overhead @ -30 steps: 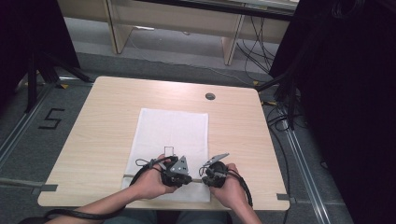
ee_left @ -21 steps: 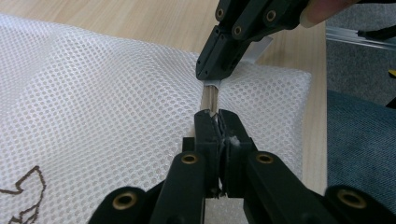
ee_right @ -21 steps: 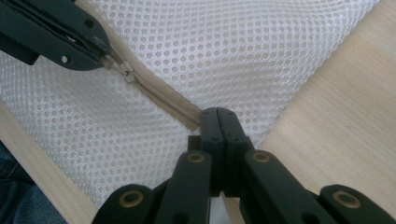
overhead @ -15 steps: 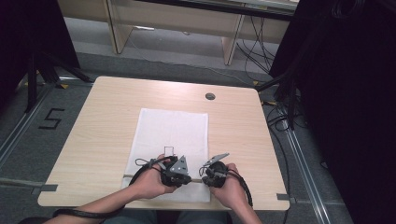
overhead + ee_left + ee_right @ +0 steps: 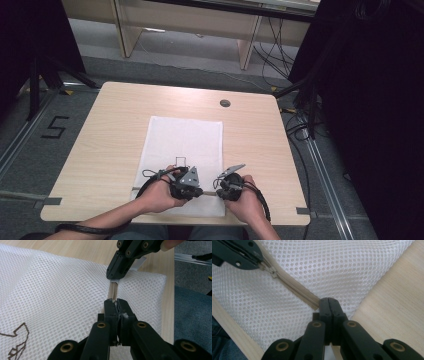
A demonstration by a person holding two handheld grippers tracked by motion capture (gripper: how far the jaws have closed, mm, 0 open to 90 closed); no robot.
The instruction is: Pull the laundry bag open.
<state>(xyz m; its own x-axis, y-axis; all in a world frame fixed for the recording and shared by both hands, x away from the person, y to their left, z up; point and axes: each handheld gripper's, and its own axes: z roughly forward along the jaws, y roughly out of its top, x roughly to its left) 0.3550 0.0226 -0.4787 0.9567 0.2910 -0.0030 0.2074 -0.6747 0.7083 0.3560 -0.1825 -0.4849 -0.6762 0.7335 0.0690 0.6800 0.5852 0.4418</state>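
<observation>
Left gripper pinches zipper pull; right gripper apparently clamps zipper end.

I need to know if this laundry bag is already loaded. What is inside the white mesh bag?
The white mesh bag lies flat on the table, with nothing bulging inside. Its beige zipper is closed between the two grippers, and the mesh blurs anything thin within.
</observation>
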